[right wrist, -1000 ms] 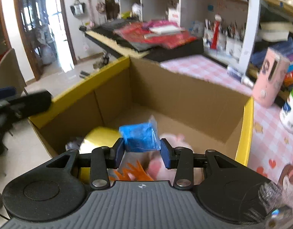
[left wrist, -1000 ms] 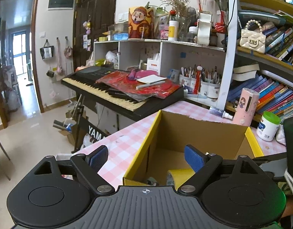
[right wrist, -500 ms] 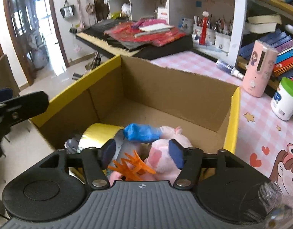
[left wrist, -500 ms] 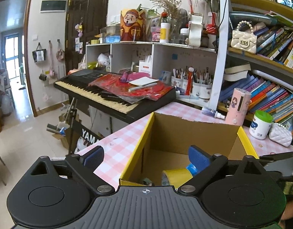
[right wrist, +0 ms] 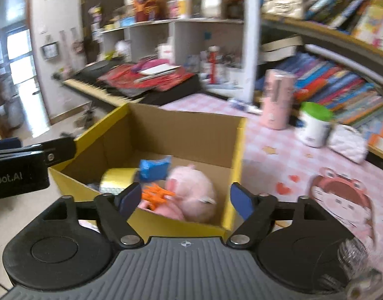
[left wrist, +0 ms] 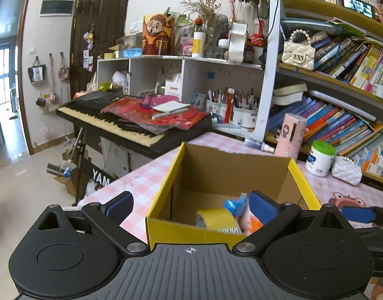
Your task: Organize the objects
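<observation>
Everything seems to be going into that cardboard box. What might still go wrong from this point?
The cardboard box sits at the table's corner near the left gripper; a bump might push it off the edge. The right gripper, whose jaws have just been opening with nothing between them, is close to the box's near wall and might catch it. The blue packet rests loosely atop the pink plush toy and may slide.

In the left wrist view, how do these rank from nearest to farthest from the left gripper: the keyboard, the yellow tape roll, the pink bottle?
From the left gripper:
1. Yellow tape roll, inside the box, just ahead.
2. Pink bottle, on the table beyond the box, right.
3. Keyboard, off the table, far left.
</observation>
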